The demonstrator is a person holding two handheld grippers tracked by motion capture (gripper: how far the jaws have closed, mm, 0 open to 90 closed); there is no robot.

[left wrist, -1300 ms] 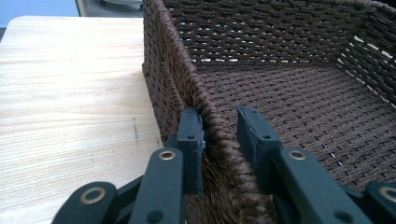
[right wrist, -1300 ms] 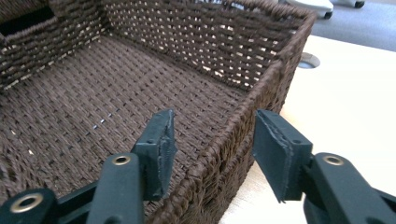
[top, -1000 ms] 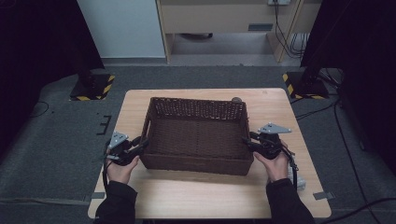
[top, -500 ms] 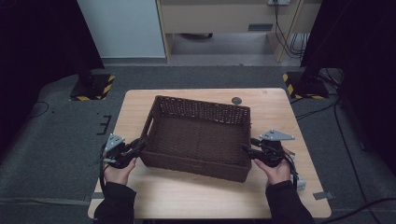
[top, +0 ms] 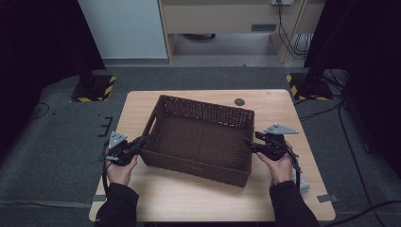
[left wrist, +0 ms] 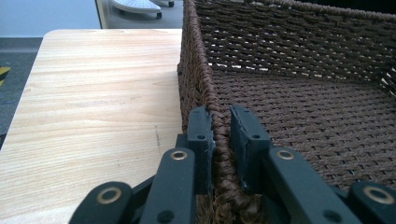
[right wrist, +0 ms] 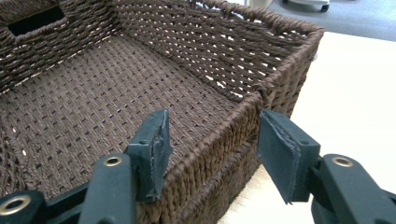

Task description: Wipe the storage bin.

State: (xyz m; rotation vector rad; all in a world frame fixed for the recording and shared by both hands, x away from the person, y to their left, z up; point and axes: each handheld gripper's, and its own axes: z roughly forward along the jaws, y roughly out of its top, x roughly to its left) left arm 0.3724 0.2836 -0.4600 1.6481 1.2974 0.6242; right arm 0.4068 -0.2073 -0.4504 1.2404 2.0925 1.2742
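My left gripper has just closed its jaws on the near left wall of the wicker basket, which sits askew mid-desk. My right gripper has just been opening, its jaws straddling the right wall without pressing. If I lift now, I judge the basket pivots on one grip and slips or drags.

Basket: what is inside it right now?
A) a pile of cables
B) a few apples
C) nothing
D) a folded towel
C: the basket shows a bare woven floor in the high view and in both gripper views.
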